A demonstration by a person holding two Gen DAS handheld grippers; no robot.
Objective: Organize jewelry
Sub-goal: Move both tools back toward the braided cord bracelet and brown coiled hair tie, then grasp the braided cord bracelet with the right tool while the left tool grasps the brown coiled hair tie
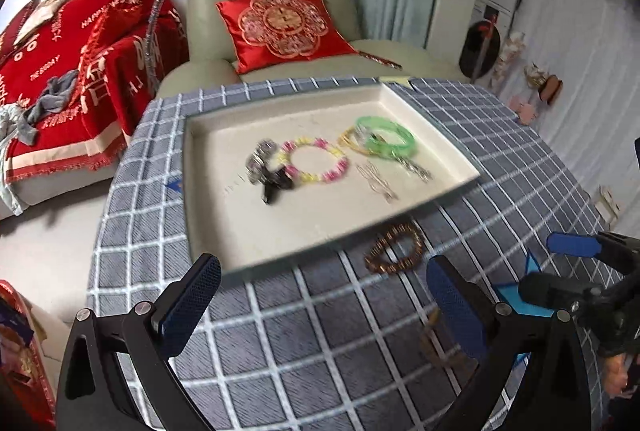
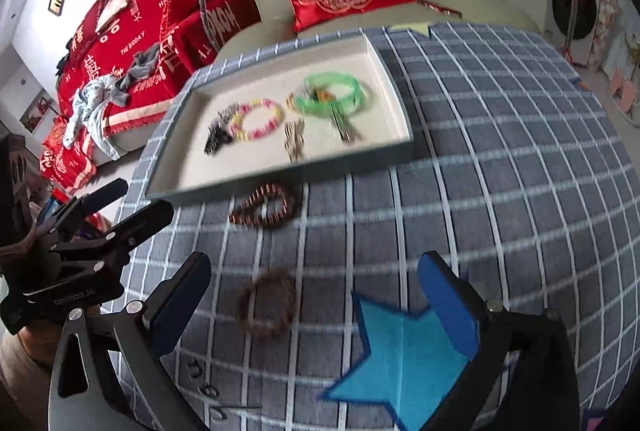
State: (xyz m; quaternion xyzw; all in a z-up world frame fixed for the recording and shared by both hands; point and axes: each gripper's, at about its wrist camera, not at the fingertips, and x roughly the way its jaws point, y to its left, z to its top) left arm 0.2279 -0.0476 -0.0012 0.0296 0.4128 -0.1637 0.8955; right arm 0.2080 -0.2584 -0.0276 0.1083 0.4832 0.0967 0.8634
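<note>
A cream tray [image 1: 224,223] [image 2: 384,71] on the checked tablecloth holds a pink-yellow bead bracelet [image 1: 314,161] [image 2: 258,119], green bangles [image 1: 386,141] [image 2: 334,95], a dark beaded piece [image 1: 264,167] [image 2: 218,137] and silver clips [image 1: 378,181] [image 2: 294,141]. A brown bead bracelet [image 1: 396,249] [image 2: 264,209] lies just in front of the tray. A second brown bracelet [image 2: 266,305] lies between my right fingers. My left gripper [image 1: 320,307] is open and empty above the cloth. My right gripper [image 2: 316,303] is open and empty.
A blue star sticker [image 2: 404,363] lies on the cloth by my right finger. Small earrings [image 2: 202,383] lie at the near edge. A green armchair with a red cushion [image 1: 280,27] stands behind the table, a red-covered sofa [image 1: 80,79] to the left.
</note>
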